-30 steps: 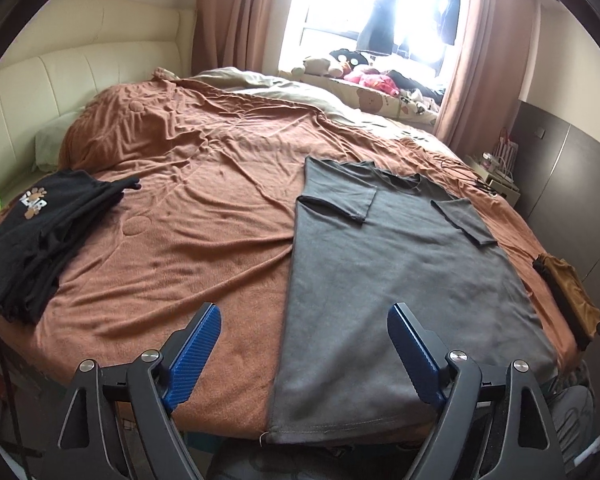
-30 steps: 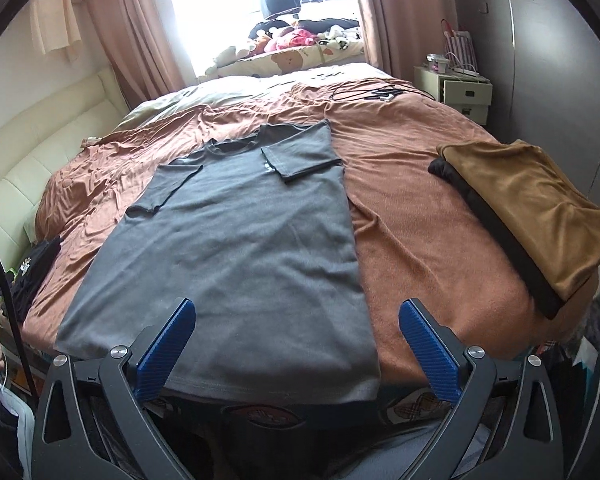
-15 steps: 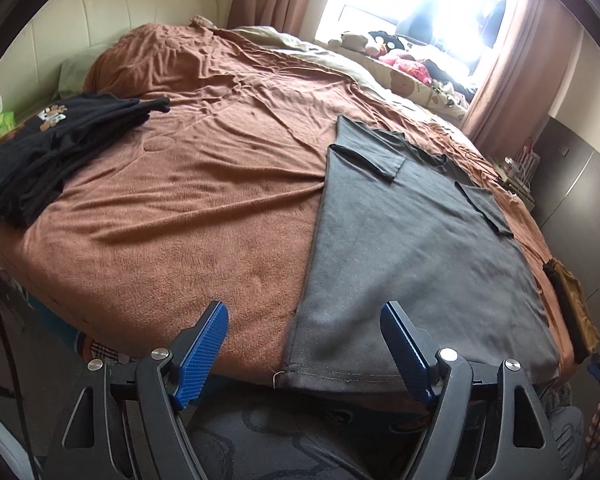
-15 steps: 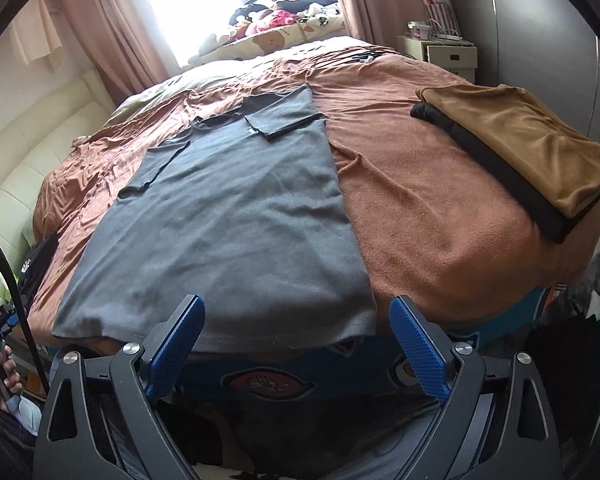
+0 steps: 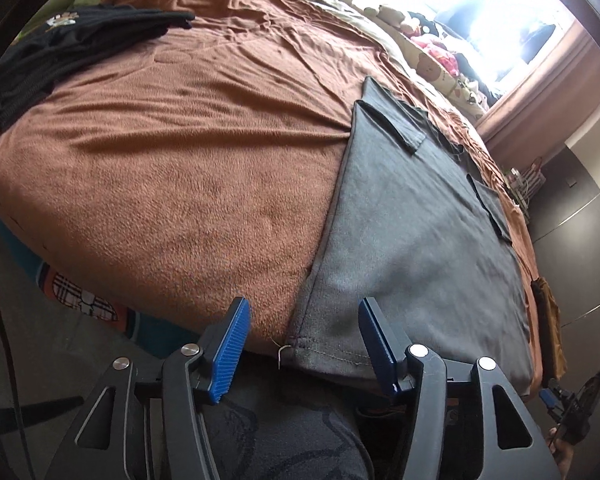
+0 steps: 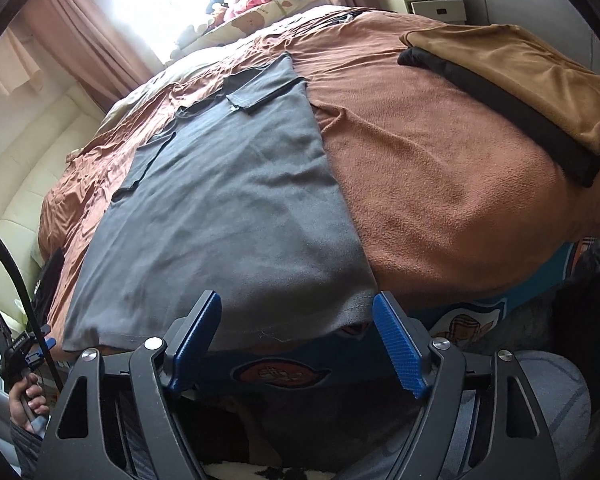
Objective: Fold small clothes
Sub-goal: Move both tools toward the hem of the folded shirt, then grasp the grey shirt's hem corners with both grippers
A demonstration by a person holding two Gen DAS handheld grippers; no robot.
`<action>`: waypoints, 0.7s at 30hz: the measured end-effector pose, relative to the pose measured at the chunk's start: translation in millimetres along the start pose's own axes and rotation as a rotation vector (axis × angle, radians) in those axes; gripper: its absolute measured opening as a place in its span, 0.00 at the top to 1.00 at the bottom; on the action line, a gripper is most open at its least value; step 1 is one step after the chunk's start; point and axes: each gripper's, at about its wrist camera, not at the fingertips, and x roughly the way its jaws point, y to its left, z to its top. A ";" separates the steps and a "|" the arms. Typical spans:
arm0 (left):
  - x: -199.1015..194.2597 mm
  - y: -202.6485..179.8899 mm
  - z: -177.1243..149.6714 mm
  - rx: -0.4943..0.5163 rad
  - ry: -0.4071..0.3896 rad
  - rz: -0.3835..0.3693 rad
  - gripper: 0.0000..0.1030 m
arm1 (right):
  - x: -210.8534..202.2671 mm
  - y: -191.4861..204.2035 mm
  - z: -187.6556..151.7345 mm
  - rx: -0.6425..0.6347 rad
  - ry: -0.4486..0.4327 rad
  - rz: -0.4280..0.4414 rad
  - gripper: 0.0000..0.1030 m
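A grey T-shirt (image 5: 412, 232) lies flat on the brown bedspread (image 5: 180, 152), sleeves folded inward, hem at the near bed edge. My left gripper (image 5: 304, 344) hovers at the hem's left corner; that corner lies between its blue pads, which are closing without touching the cloth. In the right wrist view the same grey T-shirt (image 6: 228, 208) fills the middle. My right gripper (image 6: 300, 336) sits at the hem's right corner, jaws closing, the cloth edge between them and not pinched.
A pile of black clothes (image 5: 60, 52) lies at the bed's left. A folded tan and black garment (image 6: 512, 80) rests at the right. A nightstand (image 6: 424, 4) stands by the dark wardrobe. A person's hand (image 6: 24, 396) holds the other gripper's handle.
Both grippers have dropped toward the near edge of the bed and rolled, closing in on the shirt's hem corners. Their jaws have narrowed.
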 end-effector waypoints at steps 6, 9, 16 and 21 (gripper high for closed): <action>10.2 4.2 -11.8 -0.054 0.053 0.026 0.44 | 18.8 -6.8 4.9 0.053 0.038 -0.032 0.25; 9.2 5.6 -14.6 -0.067 0.048 0.014 0.46 | 26.9 -10.0 4.1 0.081 0.048 -0.036 0.25; 13.0 6.3 -14.6 -0.098 0.058 0.010 0.79 | 36.1 -20.1 1.2 0.154 0.056 -0.042 0.25; 8.3 5.7 -16.6 -0.106 0.038 -0.012 0.88 | 39.0 -33.0 -2.7 0.210 0.073 -0.021 0.32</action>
